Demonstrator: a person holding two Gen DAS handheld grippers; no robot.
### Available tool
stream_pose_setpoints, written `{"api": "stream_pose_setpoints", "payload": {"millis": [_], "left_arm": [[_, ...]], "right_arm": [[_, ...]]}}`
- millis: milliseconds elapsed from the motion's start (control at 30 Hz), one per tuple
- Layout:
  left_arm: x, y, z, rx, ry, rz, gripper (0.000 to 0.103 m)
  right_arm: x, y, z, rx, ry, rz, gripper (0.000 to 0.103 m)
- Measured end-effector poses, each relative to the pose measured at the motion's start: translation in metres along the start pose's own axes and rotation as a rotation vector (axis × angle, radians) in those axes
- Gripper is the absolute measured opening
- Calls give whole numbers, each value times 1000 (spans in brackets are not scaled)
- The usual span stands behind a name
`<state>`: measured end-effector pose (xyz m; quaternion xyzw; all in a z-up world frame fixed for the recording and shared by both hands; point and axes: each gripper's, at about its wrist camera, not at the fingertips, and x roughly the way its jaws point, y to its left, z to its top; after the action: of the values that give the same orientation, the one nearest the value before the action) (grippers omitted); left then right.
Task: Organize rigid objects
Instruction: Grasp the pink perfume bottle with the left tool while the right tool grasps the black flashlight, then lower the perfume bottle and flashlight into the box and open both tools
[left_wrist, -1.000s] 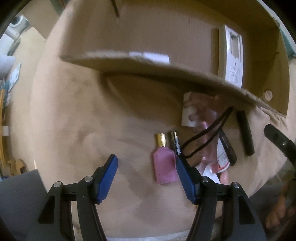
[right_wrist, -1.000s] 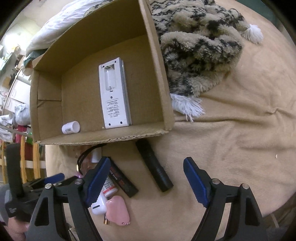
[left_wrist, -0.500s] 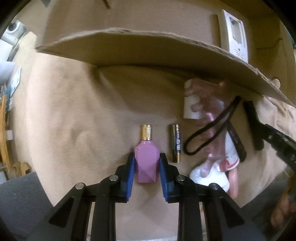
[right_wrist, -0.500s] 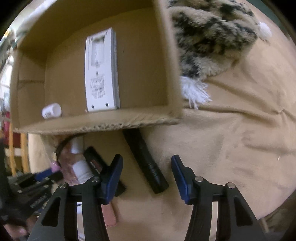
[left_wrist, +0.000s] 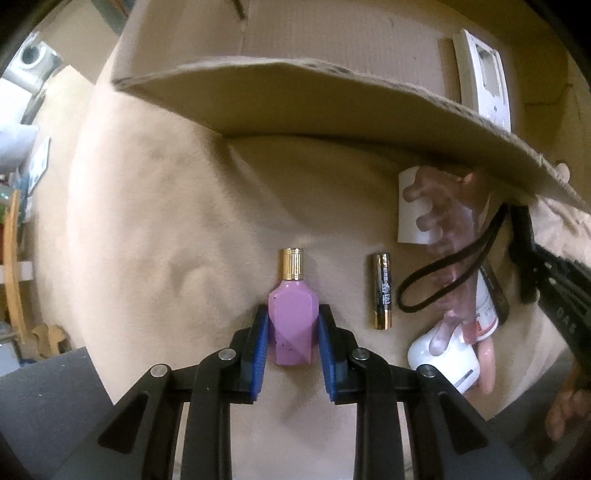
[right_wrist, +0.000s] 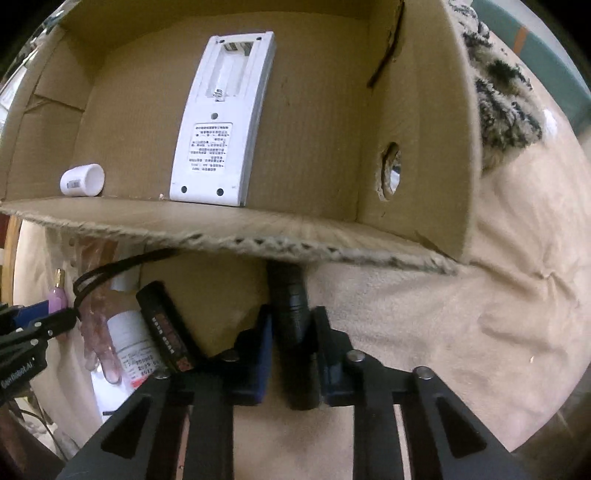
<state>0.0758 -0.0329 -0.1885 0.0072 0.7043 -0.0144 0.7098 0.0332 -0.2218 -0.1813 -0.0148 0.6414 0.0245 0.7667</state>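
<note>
Both tools went from spread wide to clamped within the last second. Left tool (left_wrist: 293, 345) now grips the pink bottle (left_wrist: 293, 325) across its body; right tool (right_wrist: 291, 354) is clenched on the black flashlight (right_wrist: 294, 317). Both items lie on the tan blanket (left_wrist: 155, 221), just in front of the cardboard box (right_wrist: 325, 122).

Risk: flashlight's far end sits under the box rim and may catch on lifting.

Right view alone shows the remote (right_wrist: 221, 122) inside the box; left view alone shows the battery (left_wrist: 381, 291).
</note>
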Motion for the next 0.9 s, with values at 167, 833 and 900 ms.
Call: {"api": "stream_pose_setpoints", "payload": {"millis": [167,833,900], "left_arm": [[-12,25,-9,-28,-43,-6,23],[-125,57,-37,-104,-310,-66,23],[-136,55,-37,-104,-333,-75,23]], "right_arm": [[-25,4,-6,-3,-54,37,20],[-195,7,-34,-37,-554,225,20],[-215,6,-32,-36,-630,231,20]]}}
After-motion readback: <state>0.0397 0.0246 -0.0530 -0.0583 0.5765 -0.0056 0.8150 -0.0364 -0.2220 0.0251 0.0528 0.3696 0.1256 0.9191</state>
